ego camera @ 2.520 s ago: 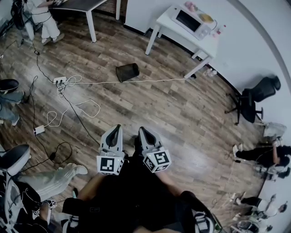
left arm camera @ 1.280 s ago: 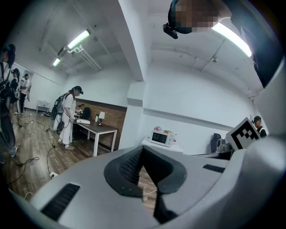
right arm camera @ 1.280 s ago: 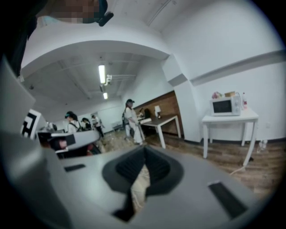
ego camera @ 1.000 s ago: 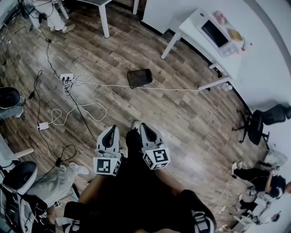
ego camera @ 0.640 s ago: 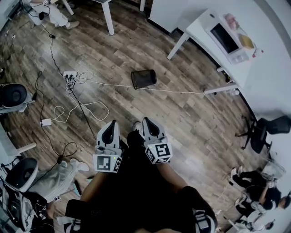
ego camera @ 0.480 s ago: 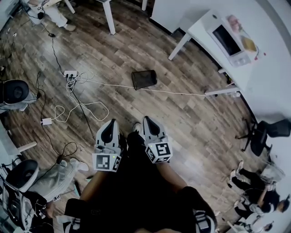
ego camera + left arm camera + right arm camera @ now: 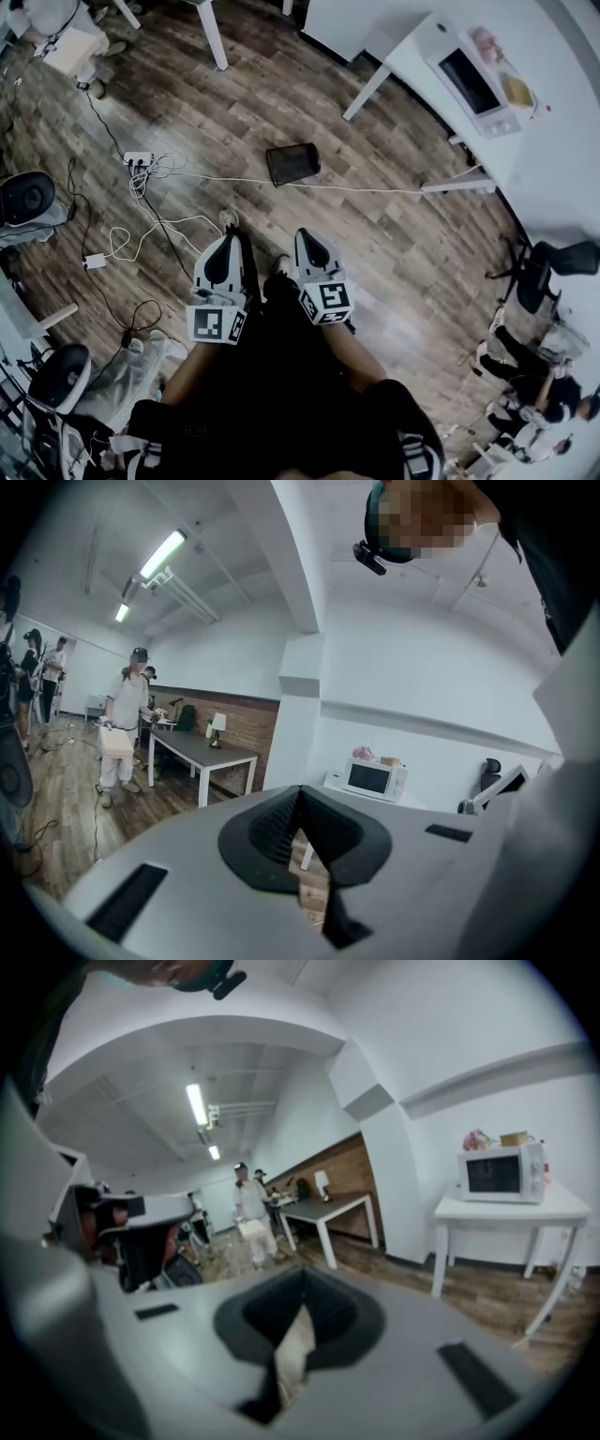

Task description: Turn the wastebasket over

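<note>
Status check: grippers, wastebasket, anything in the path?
Left gripper and right gripper shut, empty. Wastebasket on its side ahead, untouched. White cable lies just before it.

right gripper (image 7: 300, 1309): jaws together, empty | microwave (image 7: 500, 1174) on white table (image 7: 506, 1211), right | person (image 7: 248, 1206) far centre

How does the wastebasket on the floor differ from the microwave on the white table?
The wastebasket is black; the microwave is white with a dark door. The wastebasket seems to lie on its side, while the microwave stands upright. The wastebasket is on the wood floor beside a white cable; the microwave is up on the white table. Both sit untouched.
</note>
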Demonstrator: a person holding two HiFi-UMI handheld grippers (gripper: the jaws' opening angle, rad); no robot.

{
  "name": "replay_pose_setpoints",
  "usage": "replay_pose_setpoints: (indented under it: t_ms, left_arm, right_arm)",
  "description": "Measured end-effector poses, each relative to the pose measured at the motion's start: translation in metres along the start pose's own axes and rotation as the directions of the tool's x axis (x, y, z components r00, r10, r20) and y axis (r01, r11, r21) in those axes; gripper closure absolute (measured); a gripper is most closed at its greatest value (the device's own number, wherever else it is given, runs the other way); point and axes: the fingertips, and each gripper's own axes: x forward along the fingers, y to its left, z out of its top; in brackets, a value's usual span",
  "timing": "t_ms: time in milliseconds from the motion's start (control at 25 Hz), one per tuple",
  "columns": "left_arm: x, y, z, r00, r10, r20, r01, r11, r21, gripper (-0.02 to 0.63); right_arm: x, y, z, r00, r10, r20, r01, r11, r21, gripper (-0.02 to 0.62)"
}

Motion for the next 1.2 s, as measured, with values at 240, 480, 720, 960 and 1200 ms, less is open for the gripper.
replay_pose_setpoints:
  t_ms: [240, 480, 720, 960, 1200]
  left_arm:
    - [0.060, 0.044, 0.014, 0.997, -0.071, -0.020, 0.071, 0.998, -0.003, 0.572]
    - [0.122, 0.098, 0.021, 0.988, -0.140, -0.062, 0.140, 0.990, -0.012, 0.572]
    - [0.176, 0.155, 0.011, 0.973, -0.197, -0.123, 0.194, 0.980, -0.033, 0.572]
    - [0.220, 0.185, -0.001, 0.963, -0.219, -0.157, 0.213, 0.976, -0.055, 0.572]
    - [0.260, 0.213, -0.031, 0.972, -0.174, -0.155, 0.168, 0.984, -0.049, 0.572]
  right_arm:
    - [0.062, -0.004, 0.006, 0.998, -0.063, -0.021, 0.063, 0.998, 0.023, 0.565]
    - [0.137, -0.009, 0.011, 0.990, -0.125, -0.059, 0.127, 0.991, 0.030, 0.565]
    - [0.212, -0.021, -0.003, 0.972, -0.203, -0.121, 0.209, 0.977, 0.039, 0.565]
    - [0.274, -0.041, -0.023, 0.959, -0.220, -0.178, 0.228, 0.973, 0.029, 0.565]
    - [0.323, -0.075, -0.073, 0.950, -0.190, -0.247, 0.214, 0.974, 0.076, 0.563]
